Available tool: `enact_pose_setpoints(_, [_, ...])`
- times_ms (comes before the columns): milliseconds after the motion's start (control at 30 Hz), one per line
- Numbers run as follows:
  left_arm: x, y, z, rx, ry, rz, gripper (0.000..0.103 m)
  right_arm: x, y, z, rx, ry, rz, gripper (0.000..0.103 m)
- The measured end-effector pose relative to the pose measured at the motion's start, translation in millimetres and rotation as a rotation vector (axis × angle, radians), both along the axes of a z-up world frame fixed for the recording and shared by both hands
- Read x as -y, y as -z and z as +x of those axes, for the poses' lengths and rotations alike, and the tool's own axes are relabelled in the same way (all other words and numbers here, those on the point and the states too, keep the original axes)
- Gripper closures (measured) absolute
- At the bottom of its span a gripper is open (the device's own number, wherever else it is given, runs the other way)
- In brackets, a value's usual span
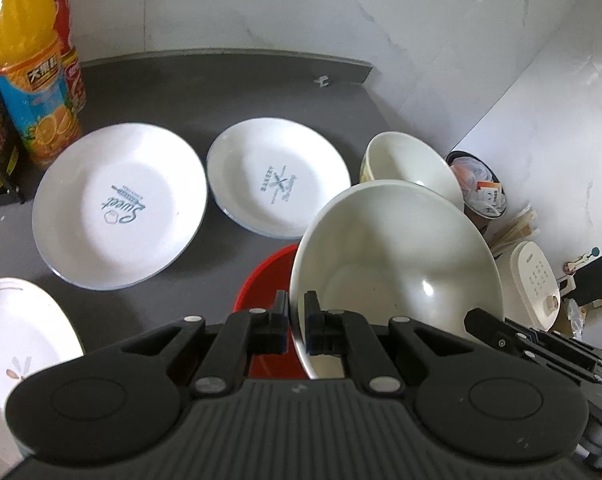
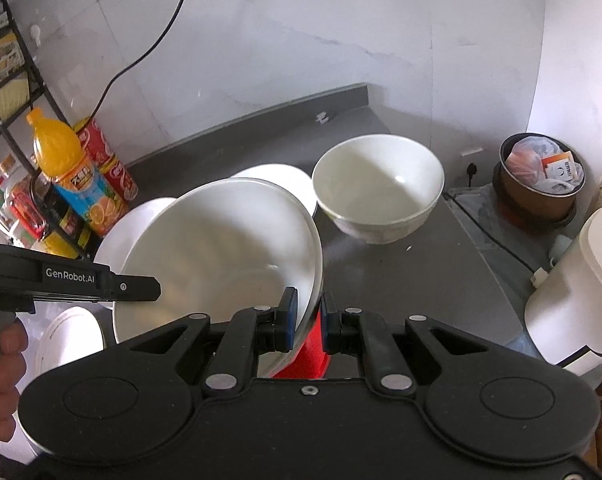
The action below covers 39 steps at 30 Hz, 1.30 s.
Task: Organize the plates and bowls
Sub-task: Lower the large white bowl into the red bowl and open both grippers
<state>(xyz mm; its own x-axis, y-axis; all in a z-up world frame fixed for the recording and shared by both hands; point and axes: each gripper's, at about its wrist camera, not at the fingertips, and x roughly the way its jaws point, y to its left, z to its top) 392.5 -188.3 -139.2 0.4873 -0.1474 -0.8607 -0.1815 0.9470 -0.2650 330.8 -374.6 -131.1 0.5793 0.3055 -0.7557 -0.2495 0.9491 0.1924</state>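
Early on: both hand-held grippers, left (image 1: 297, 322) and right (image 2: 309, 322), clench one bowl (image 1: 397, 272) above the red bowl (image 1: 265, 280); plates (image 1: 119, 206) lie unstacked.

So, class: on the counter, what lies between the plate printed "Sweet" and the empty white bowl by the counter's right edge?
In the left wrist view, the "Bakery" plate lies between the "Sweet" plate and the empty bowl.

Three white plates (image 1: 117, 208), two white bowls (image 1: 397, 268), one red bowl (image 1: 265, 280) and two bottles (image 1: 29, 64) are counted.
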Motion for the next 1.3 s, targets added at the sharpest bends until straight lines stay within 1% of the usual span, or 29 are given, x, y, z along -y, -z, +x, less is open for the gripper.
enact_pose_setpoints(433, [-7.0,35.2,-5.8,-0.092,-0.034,0.005,0.097,-11.6,21.9,6.3,-0.055,-0.026,-0.009,0.092])
enact_pose_setpoints(767, [-3.4,51.2,-4.4,-0.133,-0.041,0.005,0.097,-8.6,36.9,12.8,-0.105,-0.019,0.005,0.093])
enact_pose_setpoints(1000, [3.5,63.6,-2.2,-0.163,-0.031,0.014,0.097,-6.6,41.7,14.9,-0.114,-0.008,-0.003,0.093])
enact_pose_setpoints(1167, [6.6,64.7,0.8,-0.173,-0.026,0.037,0.096,-11.2,44.6,17.2,-0.117,-0.006,-0.026,0.093])
enact_pose_setpoints(1200, [6.7,63.2,1.3,-0.172,-0.023,0.040,0.093,-11.9,45.4,17.6,-0.117,-0.005,-0.029,0.093])
enact_pose_setpoints(1300, [5.1,57.4,1.9,-0.170,-0.027,0.039,0.092,-13.3,47.8,18.2,-0.117,-0.007,-0.037,0.093])
